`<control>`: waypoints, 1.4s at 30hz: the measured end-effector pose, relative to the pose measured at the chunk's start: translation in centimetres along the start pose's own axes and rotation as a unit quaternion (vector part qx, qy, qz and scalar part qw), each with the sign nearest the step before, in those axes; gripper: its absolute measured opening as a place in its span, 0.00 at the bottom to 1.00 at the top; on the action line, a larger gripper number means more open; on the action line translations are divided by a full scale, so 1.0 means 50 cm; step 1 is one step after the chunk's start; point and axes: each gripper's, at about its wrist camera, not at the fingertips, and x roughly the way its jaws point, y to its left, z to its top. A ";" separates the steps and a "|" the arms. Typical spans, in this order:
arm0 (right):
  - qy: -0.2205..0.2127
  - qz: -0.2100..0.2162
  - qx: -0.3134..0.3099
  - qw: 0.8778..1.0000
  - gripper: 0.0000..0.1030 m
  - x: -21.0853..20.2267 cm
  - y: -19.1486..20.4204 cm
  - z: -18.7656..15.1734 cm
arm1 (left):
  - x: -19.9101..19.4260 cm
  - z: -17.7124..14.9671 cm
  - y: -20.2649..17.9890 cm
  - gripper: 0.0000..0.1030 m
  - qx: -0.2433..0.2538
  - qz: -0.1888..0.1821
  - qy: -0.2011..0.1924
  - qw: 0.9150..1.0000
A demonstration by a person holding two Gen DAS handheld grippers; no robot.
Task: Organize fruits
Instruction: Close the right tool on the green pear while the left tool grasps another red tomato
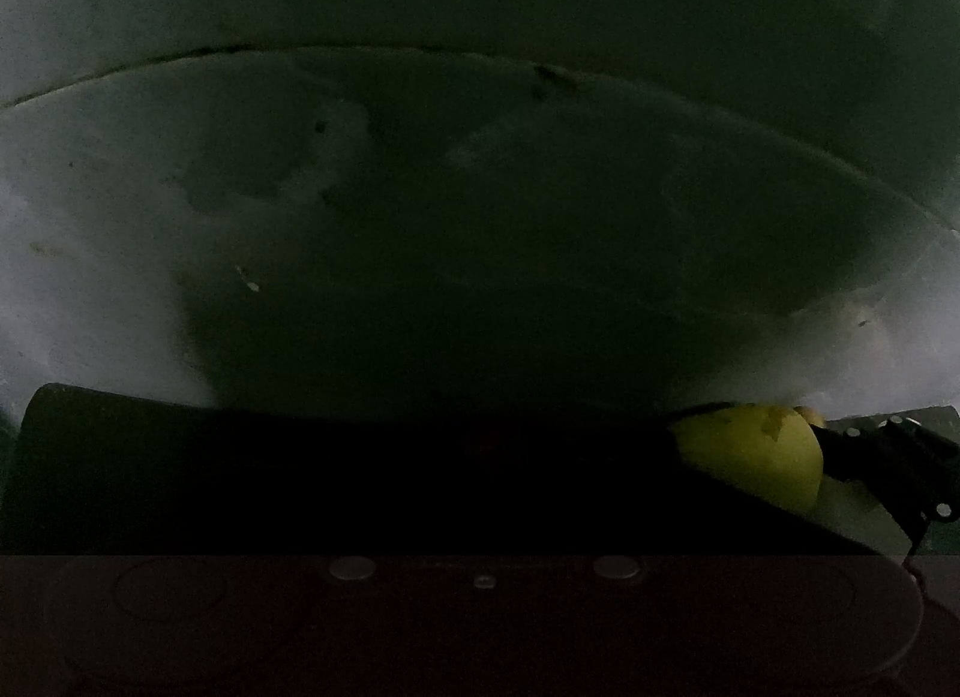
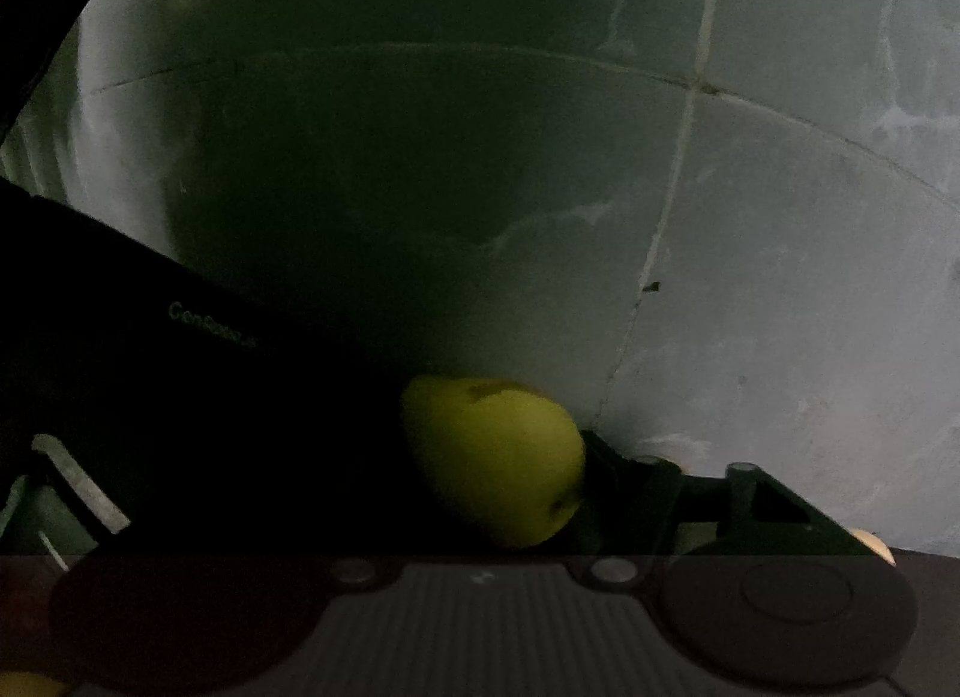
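Observation:
Both views are very dark. A yellow-green fruit (image 2: 480, 445) with a brown blotch hangs low in the right wrist view, well above the tiled floor. My right gripper (image 2: 516, 481) appears shut on it. Its right finger (image 2: 648, 487) presses the fruit's side, and its left finger is lost in blackness. The same fruit (image 1: 750, 457) shows at the lower right of the left wrist view, beside that finger's black bracket (image 1: 900, 457). I cannot make out the left gripper's own fingers in the dark band along the bottom.
A large black body (image 2: 180, 385) with faint pale lettering fills the left of the right wrist view, up to the fruit. It also spans the bottom of the left wrist view (image 1: 360, 469). Grey floor tiles (image 2: 780, 247) with pale grout lines lie below.

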 end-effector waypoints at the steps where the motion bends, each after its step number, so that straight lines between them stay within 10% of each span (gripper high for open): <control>1: -0.002 0.001 0.002 1.000 0.64 0.000 -0.002 -0.002 | -0.001 -0.001 0.001 0.24 0.002 0.000 -0.001 1.000; 42: -0.051 -0.075 0.061 0.994 0.62 -0.226 0.071 -0.117 | -0.128 -0.116 -0.083 0.23 0.054 -0.066 -0.001 0.996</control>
